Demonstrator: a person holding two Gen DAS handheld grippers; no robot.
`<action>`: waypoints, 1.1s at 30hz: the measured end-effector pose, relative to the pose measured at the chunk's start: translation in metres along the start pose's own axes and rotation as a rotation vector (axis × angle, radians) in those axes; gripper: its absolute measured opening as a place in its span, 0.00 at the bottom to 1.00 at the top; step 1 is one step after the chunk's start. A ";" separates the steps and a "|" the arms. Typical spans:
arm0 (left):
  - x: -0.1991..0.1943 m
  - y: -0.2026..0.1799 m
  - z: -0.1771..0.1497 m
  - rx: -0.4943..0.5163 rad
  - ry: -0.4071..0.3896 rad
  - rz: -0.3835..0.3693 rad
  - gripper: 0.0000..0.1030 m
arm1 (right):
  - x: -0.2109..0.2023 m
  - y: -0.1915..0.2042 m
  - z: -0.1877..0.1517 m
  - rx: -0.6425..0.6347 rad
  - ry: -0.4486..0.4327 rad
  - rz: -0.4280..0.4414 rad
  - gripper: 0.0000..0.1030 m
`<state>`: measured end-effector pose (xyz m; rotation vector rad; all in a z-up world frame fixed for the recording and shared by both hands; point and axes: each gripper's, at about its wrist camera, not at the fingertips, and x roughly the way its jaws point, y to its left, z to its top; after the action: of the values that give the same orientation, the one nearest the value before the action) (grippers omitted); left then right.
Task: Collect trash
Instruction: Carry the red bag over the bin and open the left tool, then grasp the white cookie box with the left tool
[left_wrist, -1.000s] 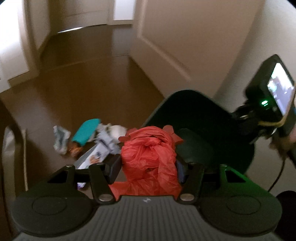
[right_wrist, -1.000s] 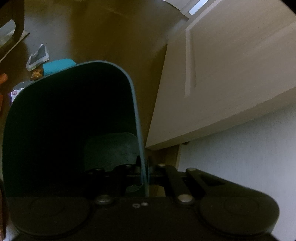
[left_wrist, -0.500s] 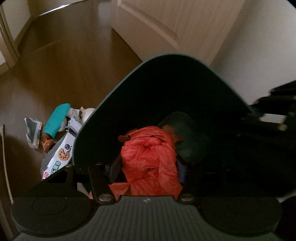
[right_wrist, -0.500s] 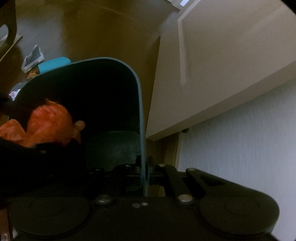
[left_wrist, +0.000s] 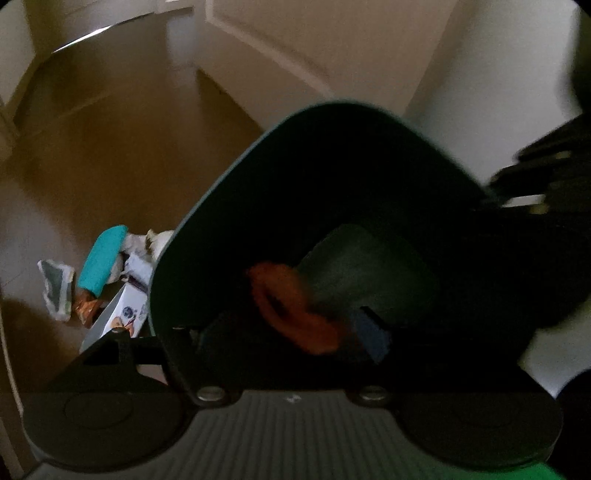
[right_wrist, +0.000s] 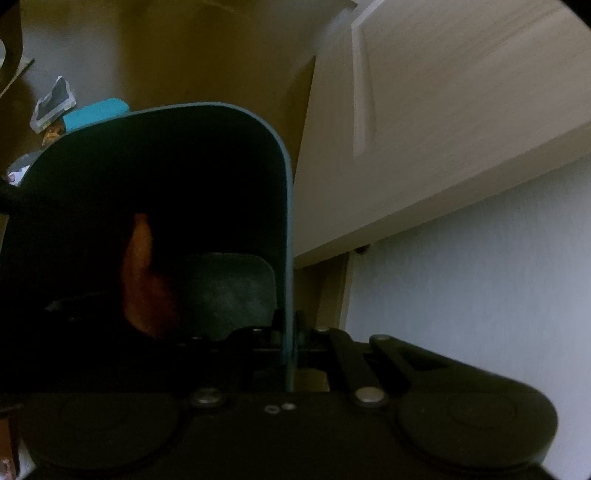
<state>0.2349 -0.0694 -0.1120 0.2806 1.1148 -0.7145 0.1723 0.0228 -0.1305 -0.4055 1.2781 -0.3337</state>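
- Evidently the right gripper (right_wrist: 288, 332) is clamped tight on the dark bin (left_wrist: 332, 192) wall at lower centre of its view, steadying the bin
- The left gripper (left_wrist: 291, 332), over the bin mouth, has just been spreading its jaws; the orange bag (left_wrist: 291, 314) sits blurred between them, seemingly dropping in
- More litter (left_wrist: 99, 273) lies on the floor, middle left, beside the bin

Brown glossy floor (left_wrist: 110, 155) spreads before me toward ten o'clock, a streak of light on it far off. At one o'clock stands a pale panelled door (left_wrist: 295, 40); a white wall (right_wrist: 480, 266) fills three o'clock beside me. The room is dim, its shadows soft.
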 end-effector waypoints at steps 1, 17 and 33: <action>-0.009 0.004 -0.003 0.004 -0.019 -0.013 0.74 | 0.002 -0.001 0.001 0.000 0.009 0.001 0.02; -0.032 0.160 -0.037 -0.056 -0.165 0.114 0.81 | 0.014 -0.006 0.033 0.065 0.055 0.017 0.05; 0.177 0.220 -0.070 0.113 0.142 0.236 0.81 | 0.021 -0.013 0.025 0.109 0.169 0.018 0.04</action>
<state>0.3720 0.0653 -0.3304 0.5561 1.1544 -0.5542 0.2015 0.0046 -0.1366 -0.2773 1.4205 -0.4281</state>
